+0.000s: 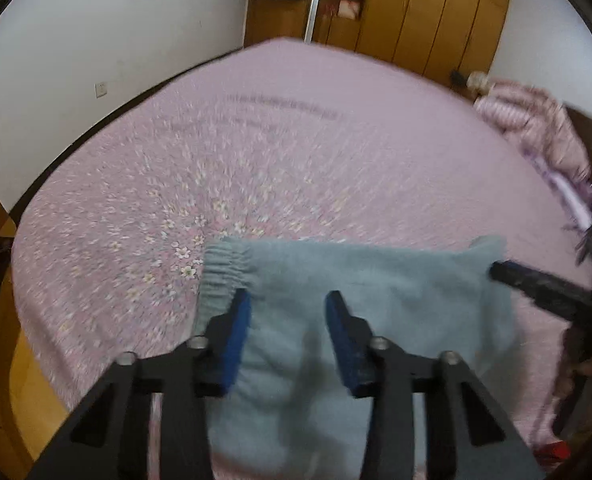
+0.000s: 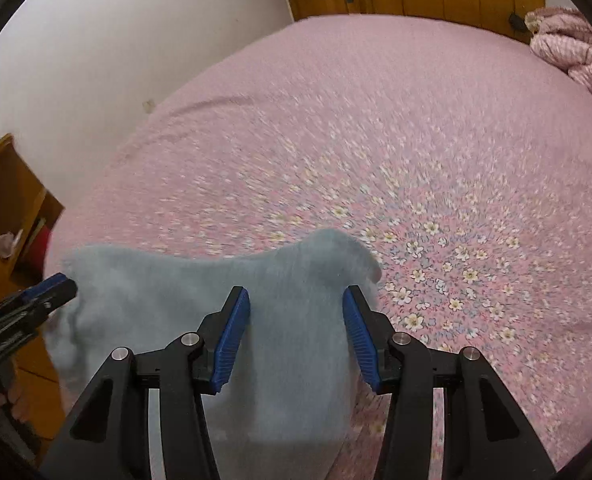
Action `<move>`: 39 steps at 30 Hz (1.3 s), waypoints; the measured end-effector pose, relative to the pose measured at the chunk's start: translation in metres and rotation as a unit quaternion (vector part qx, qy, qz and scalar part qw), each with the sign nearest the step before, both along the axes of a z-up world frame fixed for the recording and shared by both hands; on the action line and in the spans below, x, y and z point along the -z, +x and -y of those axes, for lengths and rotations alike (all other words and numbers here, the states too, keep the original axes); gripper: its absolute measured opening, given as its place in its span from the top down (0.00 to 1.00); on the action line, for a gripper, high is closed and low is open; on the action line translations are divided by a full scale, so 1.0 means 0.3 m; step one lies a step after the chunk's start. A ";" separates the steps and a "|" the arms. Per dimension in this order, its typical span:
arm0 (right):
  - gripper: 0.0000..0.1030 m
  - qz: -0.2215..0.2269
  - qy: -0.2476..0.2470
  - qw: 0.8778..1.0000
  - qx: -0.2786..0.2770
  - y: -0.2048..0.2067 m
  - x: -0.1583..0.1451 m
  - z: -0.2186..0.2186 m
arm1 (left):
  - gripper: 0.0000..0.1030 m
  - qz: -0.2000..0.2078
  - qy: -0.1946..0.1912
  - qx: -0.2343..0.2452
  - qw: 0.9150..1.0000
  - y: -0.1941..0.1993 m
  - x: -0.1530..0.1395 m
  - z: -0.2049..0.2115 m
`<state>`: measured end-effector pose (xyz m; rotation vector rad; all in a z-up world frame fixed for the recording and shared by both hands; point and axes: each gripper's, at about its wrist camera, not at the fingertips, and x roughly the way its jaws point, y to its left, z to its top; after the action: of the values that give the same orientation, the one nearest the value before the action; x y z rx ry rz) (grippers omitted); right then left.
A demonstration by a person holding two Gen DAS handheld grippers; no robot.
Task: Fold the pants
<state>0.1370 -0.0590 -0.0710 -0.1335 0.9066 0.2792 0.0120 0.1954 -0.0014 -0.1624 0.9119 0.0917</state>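
The pants (image 1: 335,280) lie on the near part of the bed (image 1: 276,152), waistband toward the left. The left gripper (image 1: 288,304) is over the waistband end, the right gripper (image 2: 296,300) over the opposite end, jaws of both apart. A bundled quilt (image 1: 535,120) sits at the bed's far right corner. A wardrobe (image 1: 427,4) stands behind the bed.
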 end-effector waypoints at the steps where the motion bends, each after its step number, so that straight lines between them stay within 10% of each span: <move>1: 0.50 -0.003 -0.004 1.000 0.002 0.015 0.015 0.001 | 0.64 -0.018 0.008 -0.002 1.000 0.035 0.043 -0.010; 9: 0.47 0.042 -0.049 0.998 -0.023 0.014 0.060 -0.034 | 0.64 -0.010 0.019 0.015 1.000 0.042 0.101 -0.026; 25: 0.47 -0.021 0.031 0.999 0.009 -0.185 -0.045 0.106 | 0.50 -0.035 0.007 -0.008 0.999 -0.178 0.009 0.014; 39: 0.38 -0.070 0.059 0.995 0.030 -0.242 0.096 0.179 | 0.35 -0.066 0.069 -0.020 0.995 -0.180 0.117 0.024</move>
<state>0.0644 -0.1127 -0.0999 0.0232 1.0282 0.2889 -0.0421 0.1882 -0.0366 -0.0461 1.0309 0.2051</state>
